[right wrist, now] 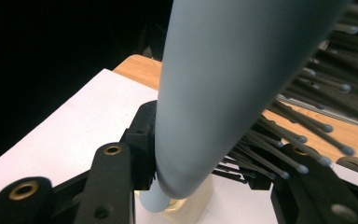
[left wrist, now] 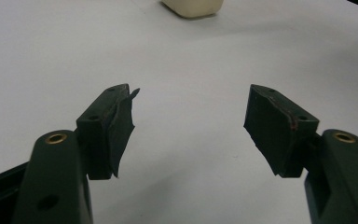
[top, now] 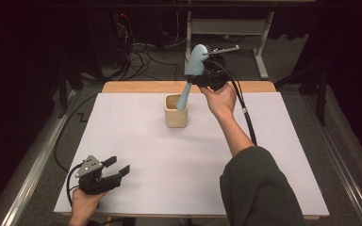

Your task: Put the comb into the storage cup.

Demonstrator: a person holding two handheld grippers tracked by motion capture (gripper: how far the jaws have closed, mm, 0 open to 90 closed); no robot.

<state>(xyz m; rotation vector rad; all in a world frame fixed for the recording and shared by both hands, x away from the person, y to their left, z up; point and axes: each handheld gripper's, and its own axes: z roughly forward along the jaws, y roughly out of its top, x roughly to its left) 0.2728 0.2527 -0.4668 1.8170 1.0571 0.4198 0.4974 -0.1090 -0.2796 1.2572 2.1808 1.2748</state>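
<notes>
Hairbrush (top: 193, 70) first: smooth pale-blue plastic with dark ball-tipped bristles (right wrist: 307, 135), clamped between the black jaws of my right hand-held gripper (top: 202, 77). It stands tilted, broad head up, and its rounded handle end dips into the cup (top: 176, 112) at twelve o'clock on the desk (top: 179, 160). That cup is cream, squarish with soft corners and matte. A flat white sheet covers the desk, with bare wood along the far edge. At seven o'clock my left hand-held gripper (top: 118, 165) rests low, its jaws apart with nothing between their rubbery pads (left wrist: 270, 135).
</notes>
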